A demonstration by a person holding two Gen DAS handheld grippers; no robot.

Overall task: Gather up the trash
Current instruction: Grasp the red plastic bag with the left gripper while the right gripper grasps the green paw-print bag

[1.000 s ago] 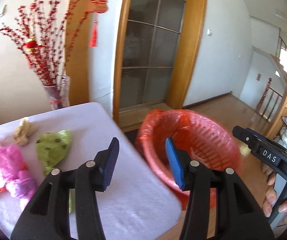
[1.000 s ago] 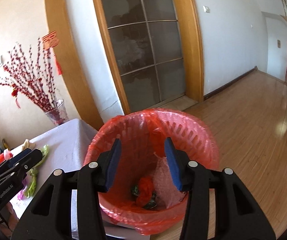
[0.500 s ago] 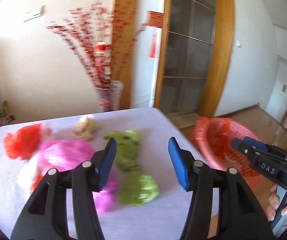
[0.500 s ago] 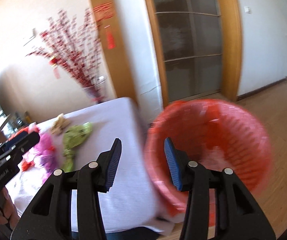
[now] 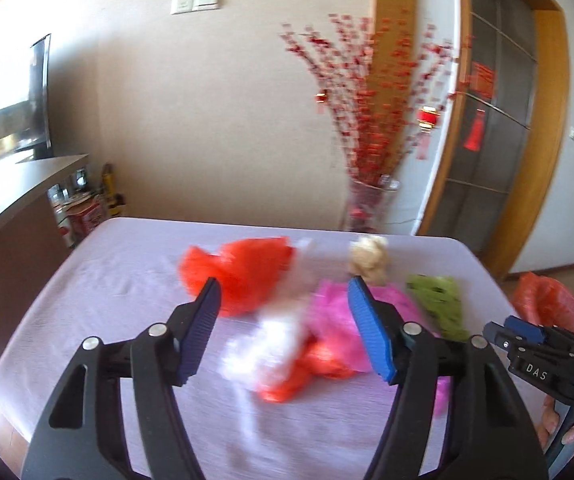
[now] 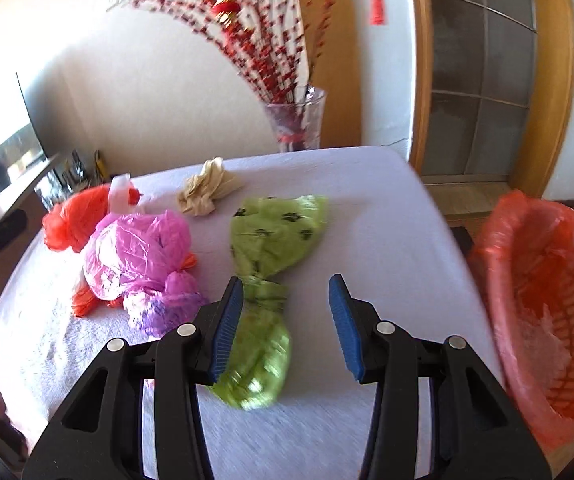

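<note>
Crumpled plastic bags lie on a table with a lilac cloth (image 6: 367, 208): a green bag (image 6: 275, 236) (image 5: 439, 300), a pink bag (image 6: 135, 256) (image 5: 335, 320), a red bag (image 6: 75, 220) (image 5: 243, 272), a white piece (image 5: 271, 344) and a beige wad (image 6: 207, 188) (image 5: 369, 258). My left gripper (image 5: 283, 332) is open and empty above the white and pink bags. My right gripper (image 6: 285, 324) is open and empty over the green bag's near end. A red-lined bin (image 6: 547, 312) stands right of the table.
A glass vase (image 6: 297, 124) of red blossom branches stands at the table's far edge. A dark cabinet (image 5: 11, 216) with a TV is on the left. A glass door (image 6: 479, 80) is behind the bin. The right gripper also shows in the left wrist view (image 5: 535, 344).
Both grippers have swung left from the bin to face the table and the bags. Both stay open and empty.
</note>
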